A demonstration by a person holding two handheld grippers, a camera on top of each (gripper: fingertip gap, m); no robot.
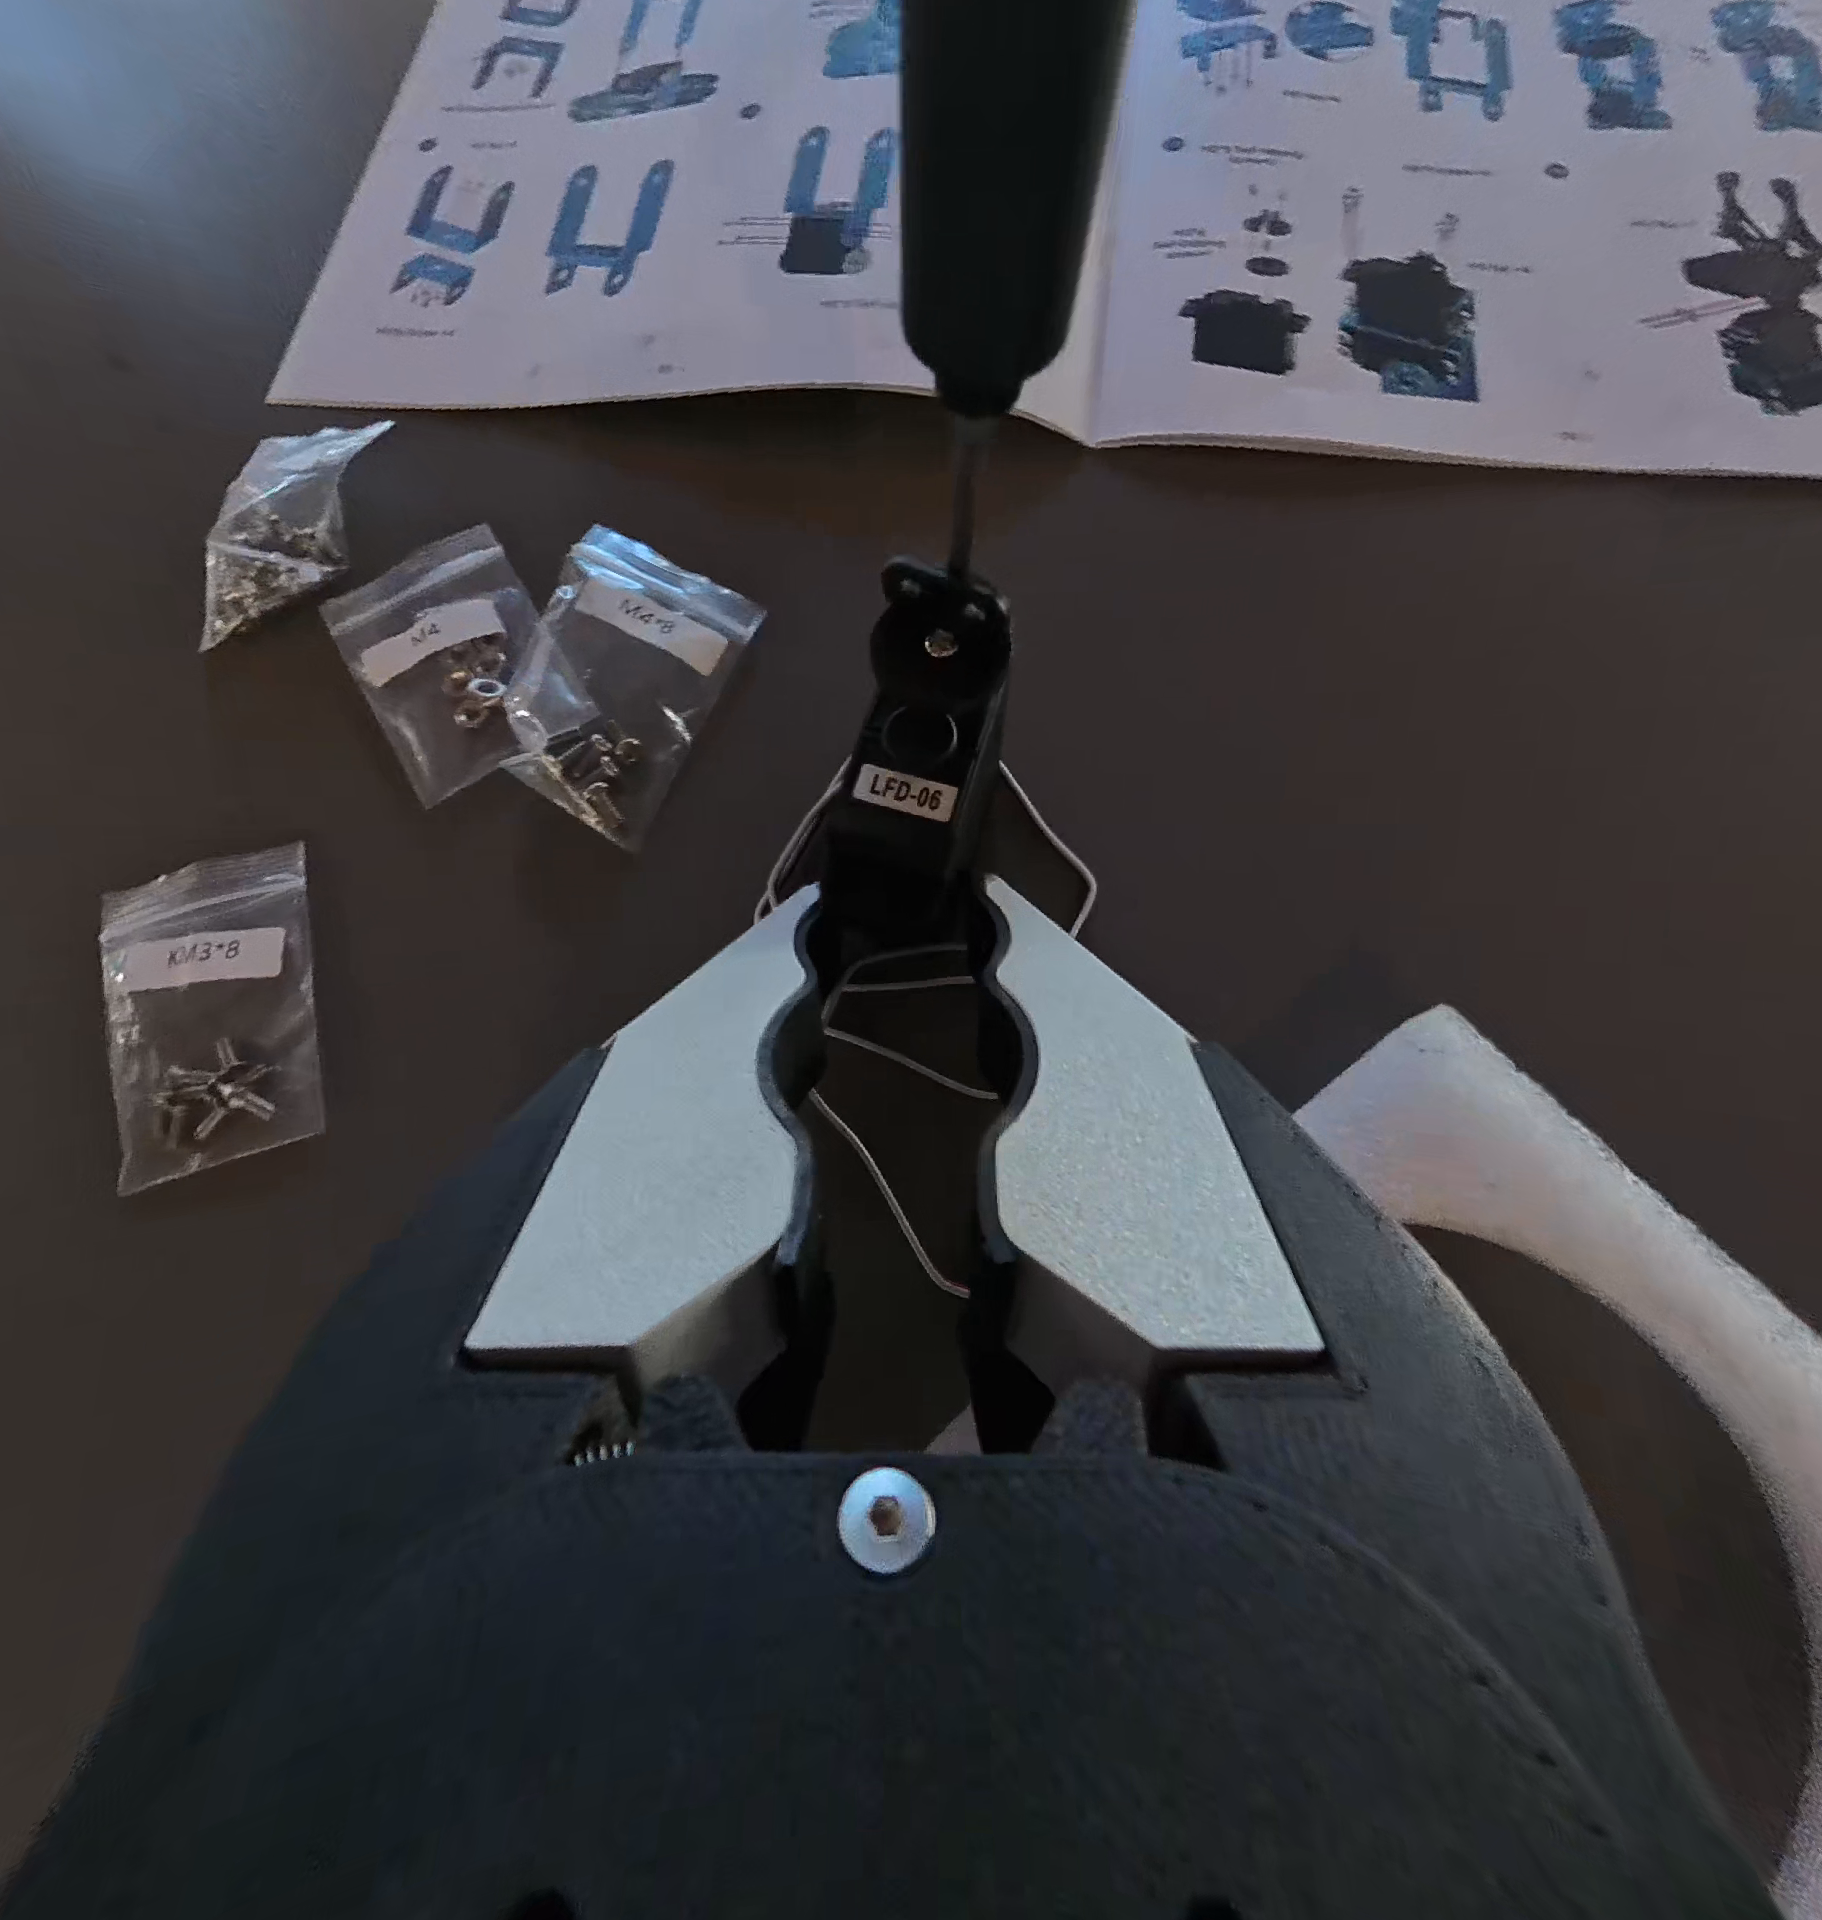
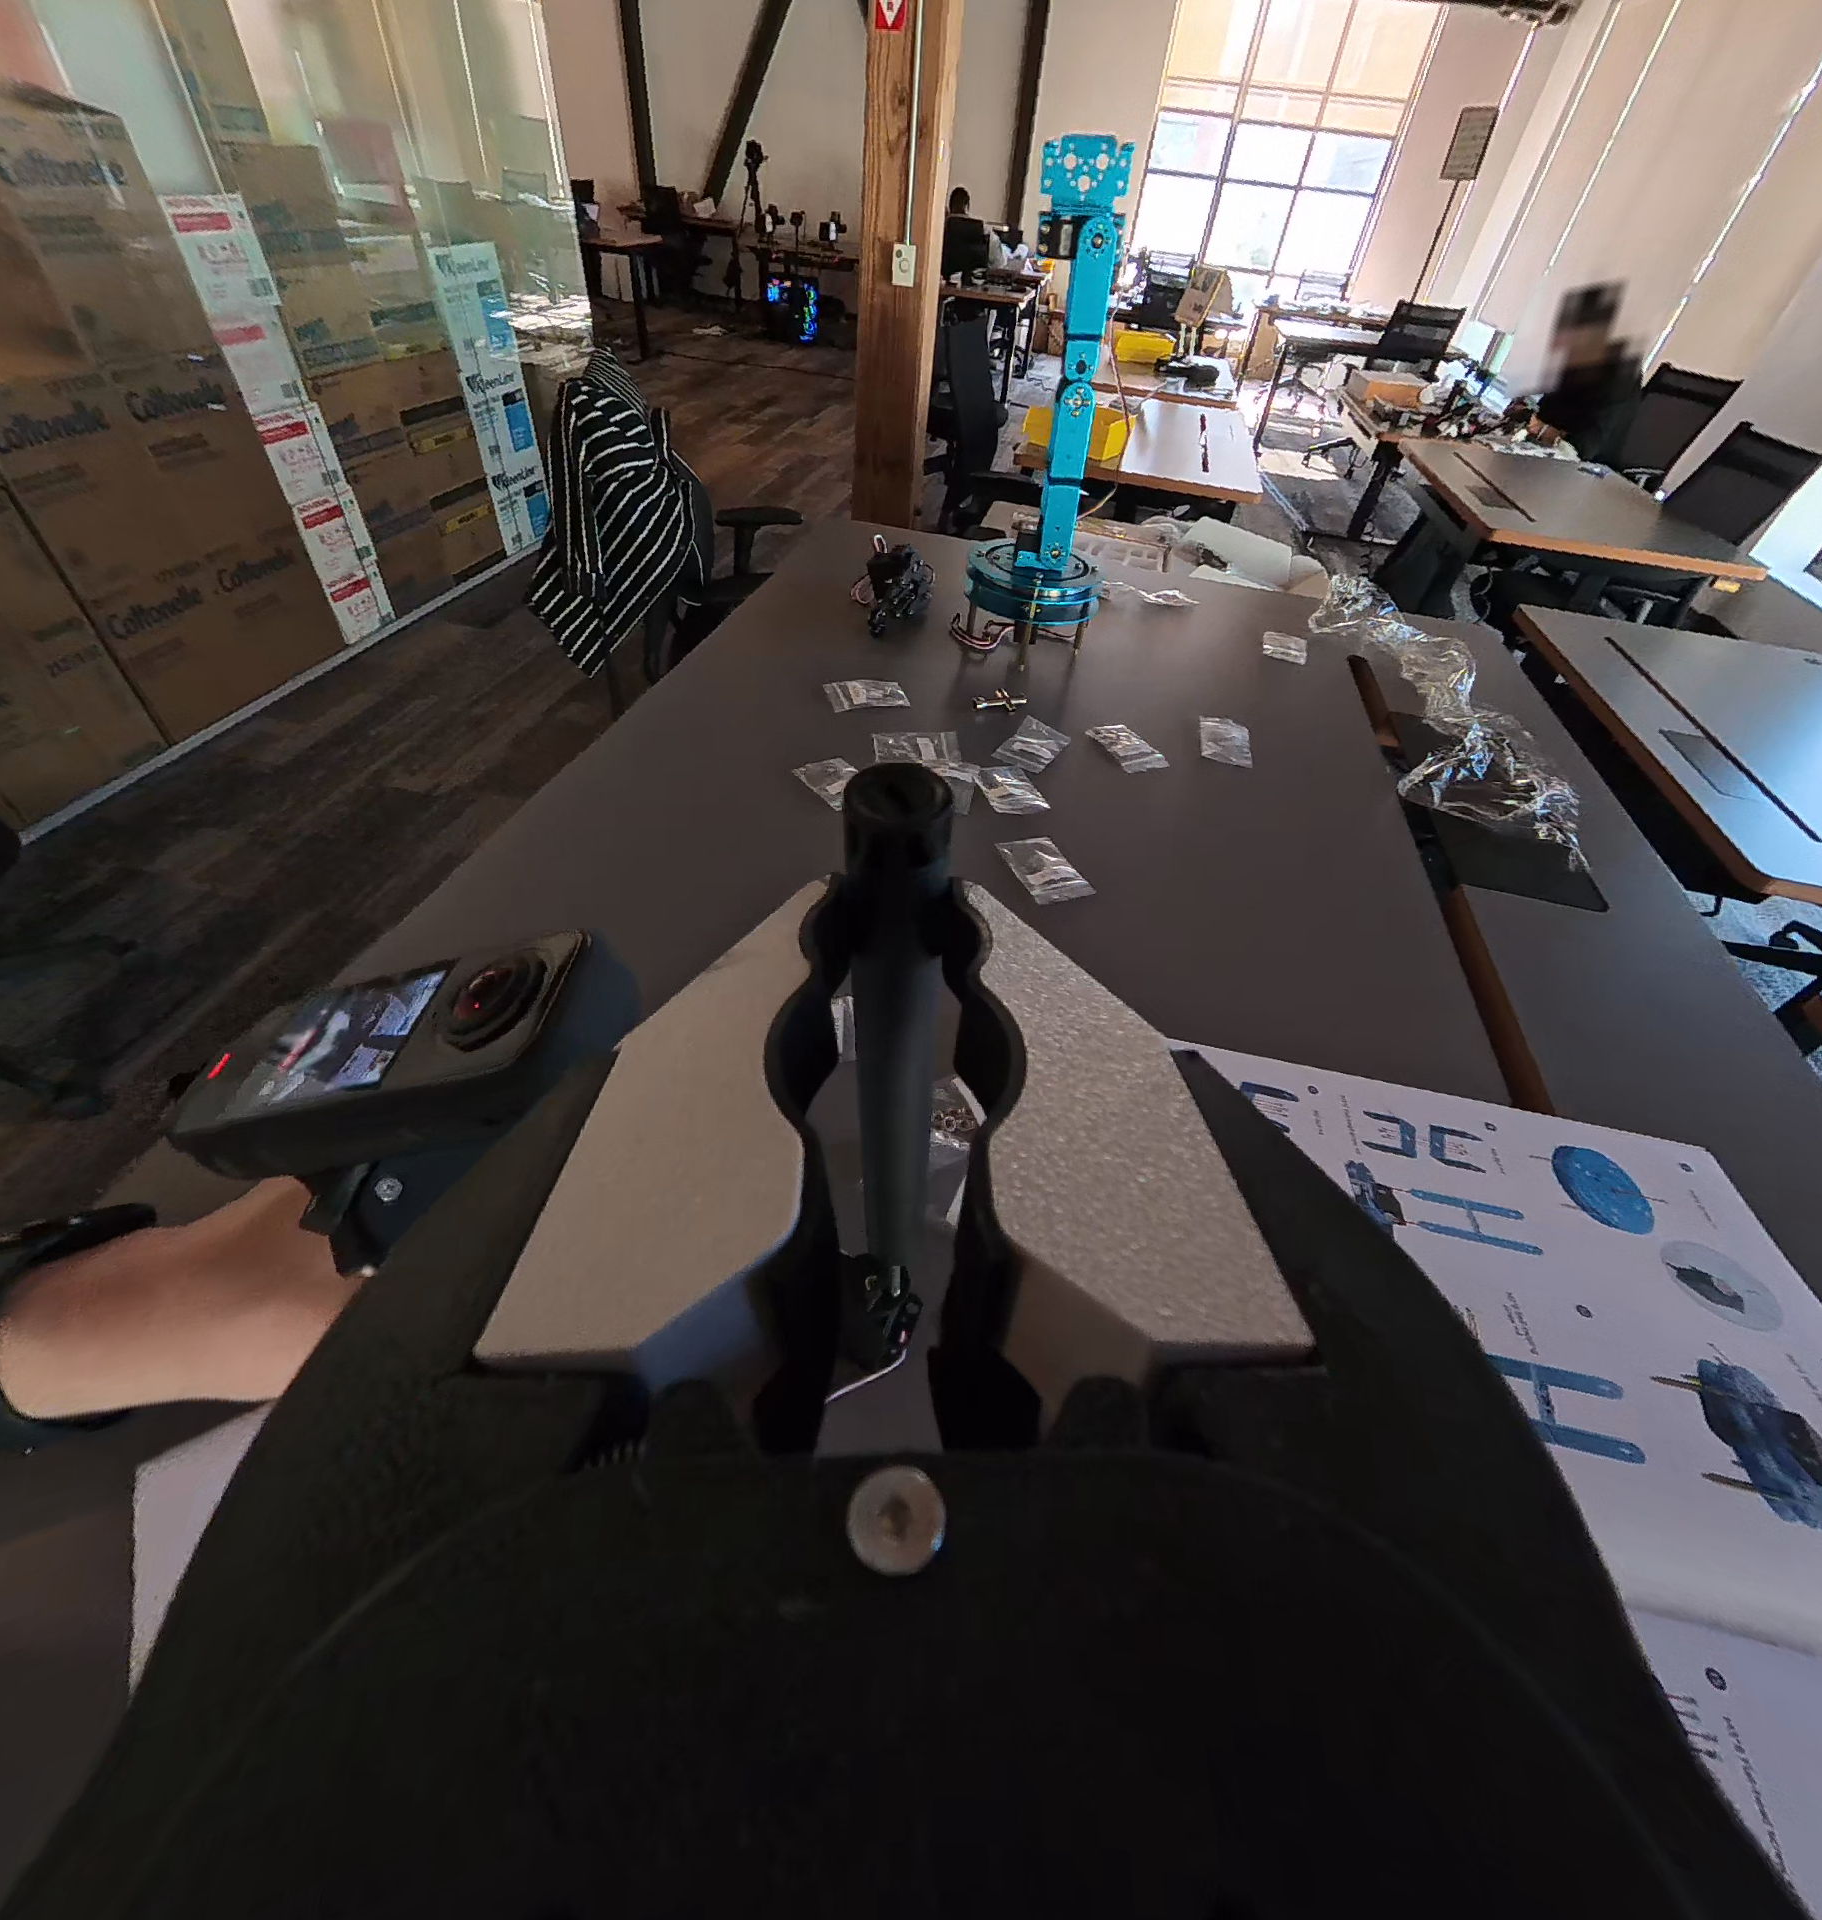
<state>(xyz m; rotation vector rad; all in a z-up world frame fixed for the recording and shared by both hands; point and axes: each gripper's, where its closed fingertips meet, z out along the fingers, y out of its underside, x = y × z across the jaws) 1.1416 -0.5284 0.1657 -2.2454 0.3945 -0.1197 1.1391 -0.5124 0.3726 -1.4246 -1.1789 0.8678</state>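
Note:
My left gripper [image 1: 902, 904] is shut on a black servo [image 1: 922, 727] with a white label and thin wires trailing back between the fingers. It holds the servo above the dark table [image 1: 1406, 727]. A black-handled screwdriver [image 1: 1000, 208] comes down from above, its tip at the servo's top mounting ear, beside a small screw. My right gripper [image 2: 896, 904] is shut on that screwdriver's handle [image 2: 891, 1039], which points down at the servo [image 2: 886, 1314] seen through the gap below.
Several small bags of screws and nuts [image 1: 211, 1018] lie left of the servo. A printed instruction sheet [image 1: 678, 208] lies behind, white foam [image 1: 1613, 1195] at the right. Farther along the table stand a blue robot arm [image 2: 1068, 395], more bags [image 2: 1042, 868] and crumpled plastic wrap [image 2: 1458, 727]. Spacing between my two grippers at the tips: around 20 centimeters.

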